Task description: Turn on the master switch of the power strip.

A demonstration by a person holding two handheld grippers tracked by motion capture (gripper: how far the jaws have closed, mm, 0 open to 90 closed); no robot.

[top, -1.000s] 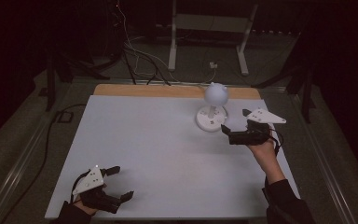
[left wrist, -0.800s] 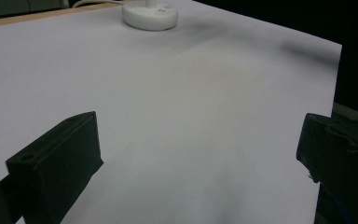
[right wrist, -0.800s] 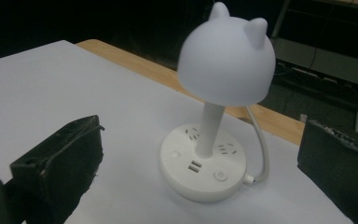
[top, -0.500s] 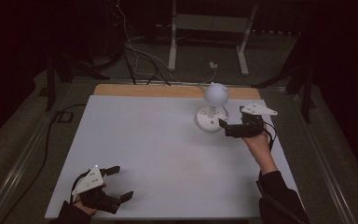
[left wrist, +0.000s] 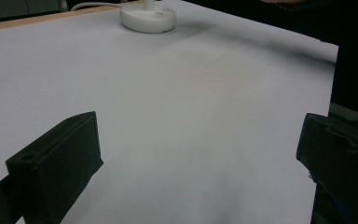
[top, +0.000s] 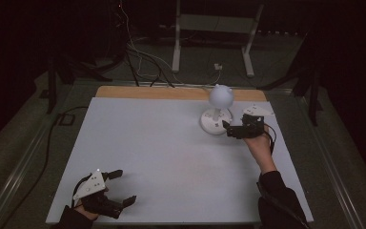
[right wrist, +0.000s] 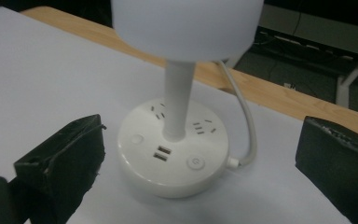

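A white desk lamp (top: 216, 121) with a round globe shade (top: 220, 95) stands at the far right of the white table (top: 162, 152). Its round base (right wrist: 172, 156) carries sockets, two USB ports and a power button (right wrist: 195, 163). My right gripper (top: 228, 130) is open just to the right of the base, low over the table, with its jaws pointing at it (right wrist: 200, 154). My left gripper (top: 121, 188) rests open near the front left edge, with bare table between its jaws (left wrist: 200, 149). The lamp base (left wrist: 148, 17) lies far ahead of it.
The lamp's white cord (right wrist: 244, 121) leaves the base on the right and runs back over the wooden far edge (top: 147, 92). Behind the table are floor cables (top: 138, 57) and a metal stand (top: 214, 28). The surroundings are dark.
My right gripper has moved left and slightly away from me, closing in on the lamp base. The left gripper has stayed where it was.
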